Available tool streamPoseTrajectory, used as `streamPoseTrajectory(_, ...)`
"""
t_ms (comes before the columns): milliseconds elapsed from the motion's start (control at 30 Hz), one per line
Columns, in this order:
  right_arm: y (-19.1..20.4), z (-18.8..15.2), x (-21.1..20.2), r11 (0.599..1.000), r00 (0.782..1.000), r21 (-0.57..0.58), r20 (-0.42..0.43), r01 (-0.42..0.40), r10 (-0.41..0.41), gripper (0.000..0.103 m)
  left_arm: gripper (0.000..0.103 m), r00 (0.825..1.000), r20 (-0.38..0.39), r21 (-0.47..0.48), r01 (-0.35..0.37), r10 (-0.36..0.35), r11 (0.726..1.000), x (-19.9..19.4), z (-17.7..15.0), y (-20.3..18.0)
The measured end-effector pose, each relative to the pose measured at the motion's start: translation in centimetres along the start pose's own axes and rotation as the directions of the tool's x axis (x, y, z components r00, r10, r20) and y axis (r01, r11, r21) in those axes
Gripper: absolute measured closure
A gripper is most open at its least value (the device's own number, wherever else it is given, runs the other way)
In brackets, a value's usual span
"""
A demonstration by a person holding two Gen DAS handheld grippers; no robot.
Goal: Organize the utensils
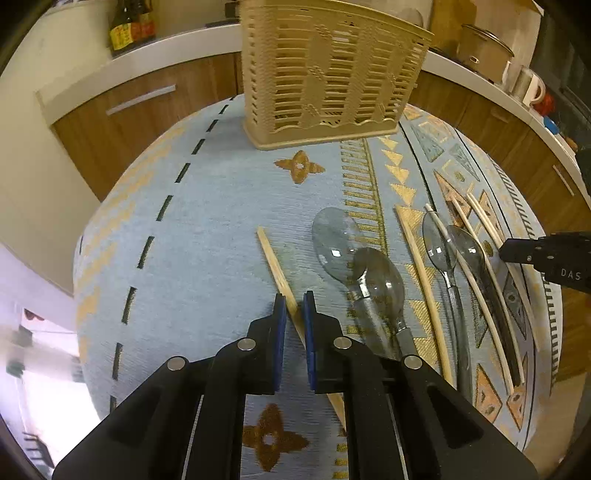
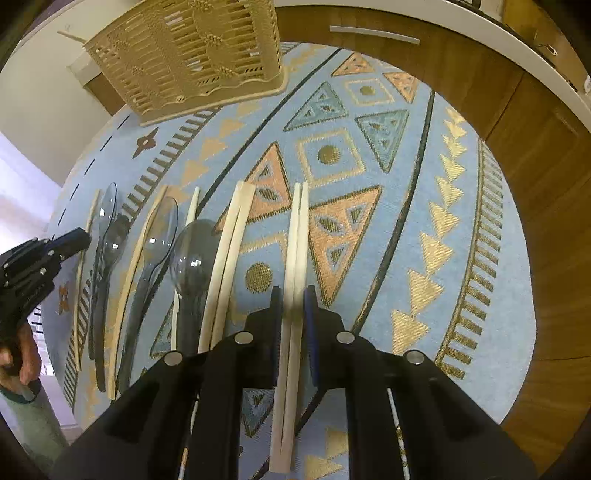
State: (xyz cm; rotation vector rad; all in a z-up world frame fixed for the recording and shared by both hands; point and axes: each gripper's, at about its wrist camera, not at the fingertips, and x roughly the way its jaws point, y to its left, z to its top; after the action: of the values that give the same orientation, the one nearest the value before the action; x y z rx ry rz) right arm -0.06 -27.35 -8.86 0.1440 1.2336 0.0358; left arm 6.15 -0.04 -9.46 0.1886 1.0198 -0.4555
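Note:
In the left wrist view my left gripper (image 1: 294, 301) is shut on a single tan wooden chopstick (image 1: 275, 262) that lies slanted on the cloth. In the right wrist view my right gripper (image 2: 293, 295) is shut on a pair of pale chopsticks (image 2: 300, 229) lying side by side. Between the two grippers lie clear plastic spoons (image 1: 334, 243) (image 2: 194, 254) and more loose chopsticks (image 1: 424, 273) (image 2: 229, 251). A beige slatted utensil holder (image 1: 332, 74) (image 2: 192, 55) stands at the far edge of the table. The right gripper's tip (image 1: 508, 251) shows at the right edge of the left wrist view.
A light blue patterned tablecloth (image 1: 207, 206) covers the round table. Wooden cabinets (image 2: 517, 147) and a white counter with sauce bottles (image 1: 131, 26), a pot (image 1: 484, 48) and a kettle (image 1: 532, 86) curve behind it. A person's hand (image 2: 22, 354) holds the left gripper's handle.

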Motion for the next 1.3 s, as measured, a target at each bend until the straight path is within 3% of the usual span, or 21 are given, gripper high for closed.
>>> streamPoseTrajectory(167, 0.1, 0.6, 0.2, 0.999, 0.998, -0.016, -0.048, -0.030, 0.029, 0.088, 0.091, 0.999, -0.030, -0.016, 0.044, -0.044, 0.999, 0.1, 0.2, 0.7)
streamPoseTrajectory(233, -0.1, 1.0, 0.4, 0.998, 0.995, -0.021, -0.081, -0.063, 0.061, 0.083, 0.077, 0.997, -0.040, -0.012, 0.060, -0.060, 0.998, 0.2, 0.2, 0.5)
streamPoseTrajectory(300, 0.1, 1.2, 0.5, 0.997, 0.993, -0.036, -0.097, -0.065, 0.061, 0.083, 0.076, 0.999, -0.042, 0.005, 0.033, -0.033, 0.999, 0.4, 0.2, -0.3)
streamPoseTrajectory(367, 0.5, 1.2, 0.5, 0.997, 0.994, -0.063, -0.100, -0.051, 0.045, 0.083, 0.080, 0.999, -0.036, 0.046, -0.036, 0.037, 0.998, 0.5, 0.1, -1.4)
streamPoseTrajectory(400, 0.8, 1.1, 0.6, 0.997, 0.995, -0.072, -0.096, -0.041, 0.034, 0.092, 0.088, 0.996, -0.029, 0.069, -0.078, 0.081, 0.995, 0.6, 0.0, -1.9)
streamPoseTrajectory(433, 1.0, 1.0, 0.5, 0.996, 0.997, -0.091, -0.081, -0.009, 0.002, 0.093, 0.093, 0.994, -0.021, 0.079, -0.103, 0.105, 0.992, 0.6, -0.2, -2.2)
streamPoseTrajectory(533, 1.1, 0.7, 0.5, 0.996, 0.998, -0.083, -0.053, -0.026, 0.021, 0.094, 0.099, 0.996, -0.006, 0.053, -0.086, 0.086, 0.995, 0.2, -0.2, -2.2)
streamPoseTrajectory(667, 1.0, 0.5, -1.2, 0.992, 0.995, -0.088, 0.029, -0.087, 0.090, 0.094, 0.100, 0.993, 0.109, -0.010, -0.045, 0.046, 0.999, -2.0, 0.7, -1.0)
streamPoseTrajectory(767, 1.1, 0.7, -3.6, 0.985, 0.983, -0.115, 0.114, -0.132, 0.145, 0.094, 0.100, 0.972, 0.233, -0.050, 0.012, -0.001, 0.999, -5.1, 2.2, -0.1)
streamPoseTrajectory(900, 1.8, 2.1, -7.9, 0.967, 0.934, -0.168, 0.274, -0.190, 0.231, 0.094, 0.100, 0.916, 0.398, -0.081, 0.088, -0.049, 0.993, -9.2, 5.1, 0.6)
streamPoseTrajectory(1067, 2.7, 5.5, -13.1, 0.944, 0.826, -0.228, 0.463, -0.240, 0.322, 0.095, 0.100, 0.816, 0.574, -0.067, 0.128, -0.066, 0.990, -13.7, 9.5, 0.1)
streamPoseTrajectory(1167, 2.8, 8.3, -15.1, 0.924, 0.740, -0.265, 0.554, -0.276, 0.380, 0.103, 0.099, 0.772, 0.631, -0.058, 0.136, -0.070, 0.989, -14.9, 12.0, -0.8)
streamPoseTrajectory(1233, 3.0, 10.0, -16.4, 0.914, 0.695, -0.273, 0.593, -0.302, 0.407, 0.103, 0.099, 0.750, 0.656, -0.049, 0.148, -0.080, 0.988, -15.8, 13.1, -1.2)
streamPoseTrajectory(1300, 2.8, 11.6, -17.4, 0.906, 0.674, -0.281, 0.607, -0.315, 0.422, 0.103, 0.099, 0.727, 0.681, -0.039, 0.148, -0.082, 0.988, -16.5, 14.5, -1.7)
